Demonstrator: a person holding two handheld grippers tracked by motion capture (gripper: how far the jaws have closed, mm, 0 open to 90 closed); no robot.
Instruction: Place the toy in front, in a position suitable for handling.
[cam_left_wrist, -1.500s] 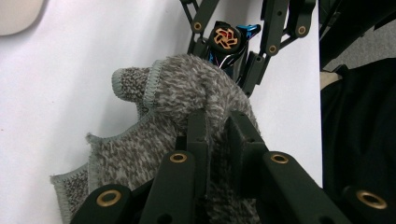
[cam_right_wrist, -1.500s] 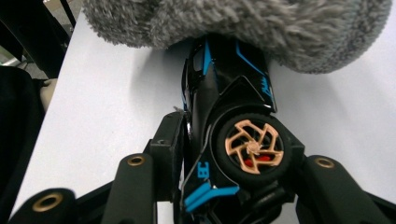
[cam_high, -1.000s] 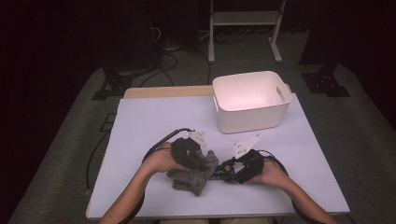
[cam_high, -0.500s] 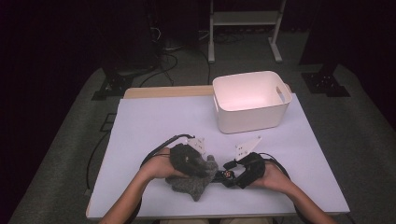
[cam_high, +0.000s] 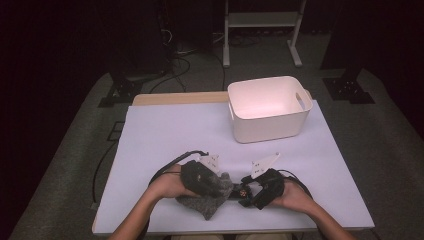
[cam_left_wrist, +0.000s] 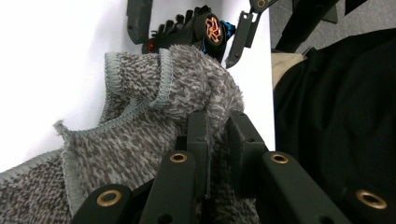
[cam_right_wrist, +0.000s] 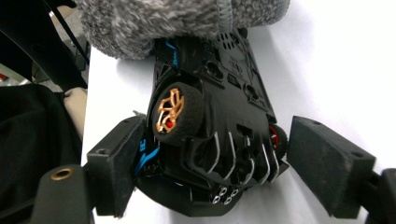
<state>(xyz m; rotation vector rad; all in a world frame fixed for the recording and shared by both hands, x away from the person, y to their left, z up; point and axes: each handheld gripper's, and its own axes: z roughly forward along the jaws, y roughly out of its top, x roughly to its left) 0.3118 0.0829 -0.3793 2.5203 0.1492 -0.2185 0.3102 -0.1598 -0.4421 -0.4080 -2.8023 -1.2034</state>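
A black toy car (cam_right_wrist: 210, 126) lies on the white desk (cam_high: 165, 135) near its front edge, flipped so its underside and a gold-spoked wheel face up — its long axis runs left to right across the desk. One end is buried under a grey fuzzy cloth (cam_left_wrist: 154, 121); the other end points at the right tongs (cam_right_wrist: 233, 172), whose jaws stand wide on either side of it. The left tongs (cam_left_wrist: 218, 135) are pinched narrow on the cloth.
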